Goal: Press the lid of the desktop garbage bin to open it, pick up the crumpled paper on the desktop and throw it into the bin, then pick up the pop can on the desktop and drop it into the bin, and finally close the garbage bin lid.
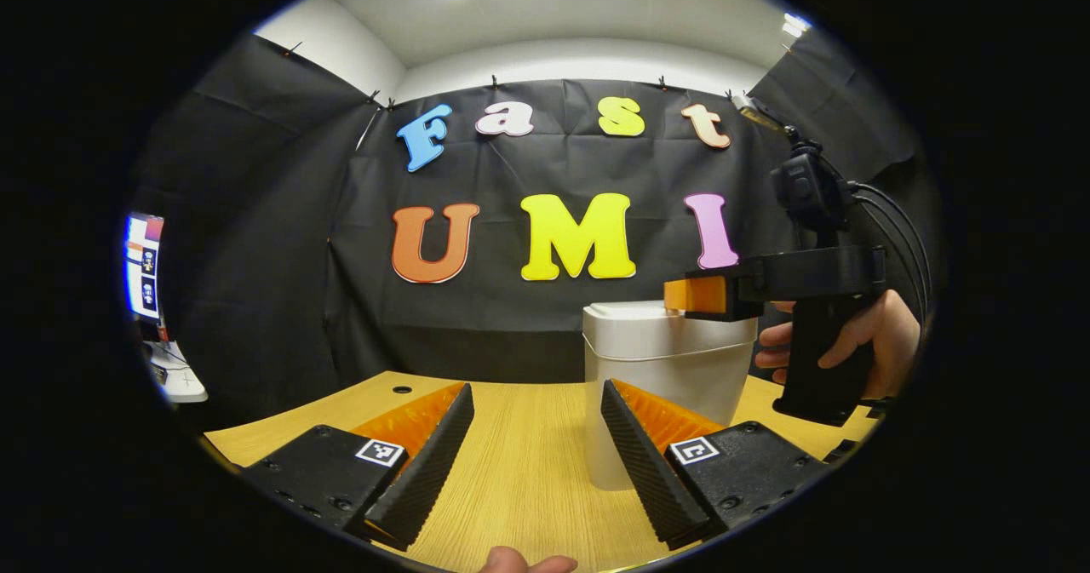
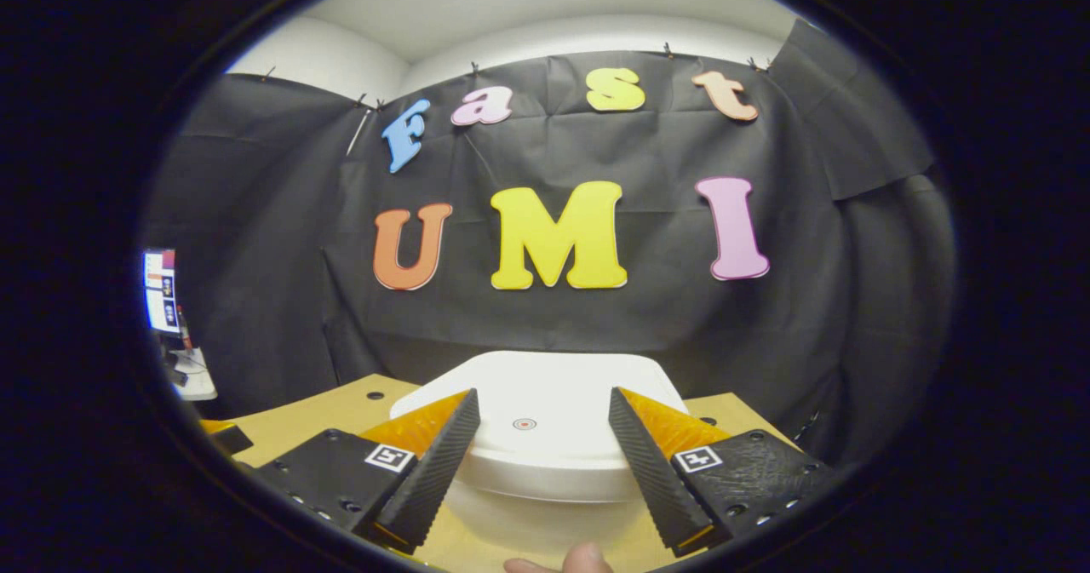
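The white desktop bin point(image 1: 656, 360) stands on the wooden table point(image 1: 511, 471), right of centre in the left gripper view, with its lid down. My left gripper point(image 1: 536, 390) is open low over the table, the bin just beyond its right finger. A hand point(image 1: 860, 335) holds my right gripper point(image 1: 707, 295) level with the bin's top, its fingers reaching over the lid from the right. In the right gripper view my right gripper point(image 2: 542, 396) is open just above the closed lid point(image 2: 545, 386), which carries a small red ring mark point(image 2: 524, 424). Nothing sits between either pair of fingers.
A lit monitor point(image 1: 143, 266) and a white stand point(image 1: 174, 377) are off the table's left end. The tabletop has a small round hole point(image 1: 402, 390) near its far edge. Black cloth closes the back and both sides.
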`<state>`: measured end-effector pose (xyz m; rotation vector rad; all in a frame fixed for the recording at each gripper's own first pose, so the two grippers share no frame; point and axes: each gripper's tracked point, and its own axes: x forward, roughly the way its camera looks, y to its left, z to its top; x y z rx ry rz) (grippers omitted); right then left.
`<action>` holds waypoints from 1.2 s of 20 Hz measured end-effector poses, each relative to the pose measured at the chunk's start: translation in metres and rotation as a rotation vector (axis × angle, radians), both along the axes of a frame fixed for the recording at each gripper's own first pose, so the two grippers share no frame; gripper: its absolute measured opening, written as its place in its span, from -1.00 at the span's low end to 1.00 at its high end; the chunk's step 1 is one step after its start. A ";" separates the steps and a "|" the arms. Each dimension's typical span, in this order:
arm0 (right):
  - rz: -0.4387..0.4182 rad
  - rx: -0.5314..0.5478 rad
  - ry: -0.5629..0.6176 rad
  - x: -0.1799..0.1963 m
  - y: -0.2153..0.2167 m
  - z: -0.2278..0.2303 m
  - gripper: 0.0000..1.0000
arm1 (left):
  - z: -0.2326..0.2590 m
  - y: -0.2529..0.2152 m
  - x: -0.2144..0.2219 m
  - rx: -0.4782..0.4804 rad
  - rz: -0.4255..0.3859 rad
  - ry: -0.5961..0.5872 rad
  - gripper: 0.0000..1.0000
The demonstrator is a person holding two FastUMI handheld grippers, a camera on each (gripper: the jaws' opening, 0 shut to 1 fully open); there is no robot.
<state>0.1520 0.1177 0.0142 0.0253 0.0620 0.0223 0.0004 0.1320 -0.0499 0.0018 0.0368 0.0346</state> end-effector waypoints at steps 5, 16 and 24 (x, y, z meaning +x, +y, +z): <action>-0.015 -0.050 -0.078 -0.046 -0.054 0.008 0.89 | 0.002 -0.032 0.004 -0.051 -0.021 -0.004 0.94; -0.071 -0.060 -0.215 -0.123 -0.118 0.027 0.89 | 0.062 -0.087 0.009 0.007 -0.048 -0.069 0.93; -0.111 -0.047 -0.255 -0.147 -0.147 0.016 0.89 | 0.061 -0.115 0.009 0.007 -0.065 -0.047 0.93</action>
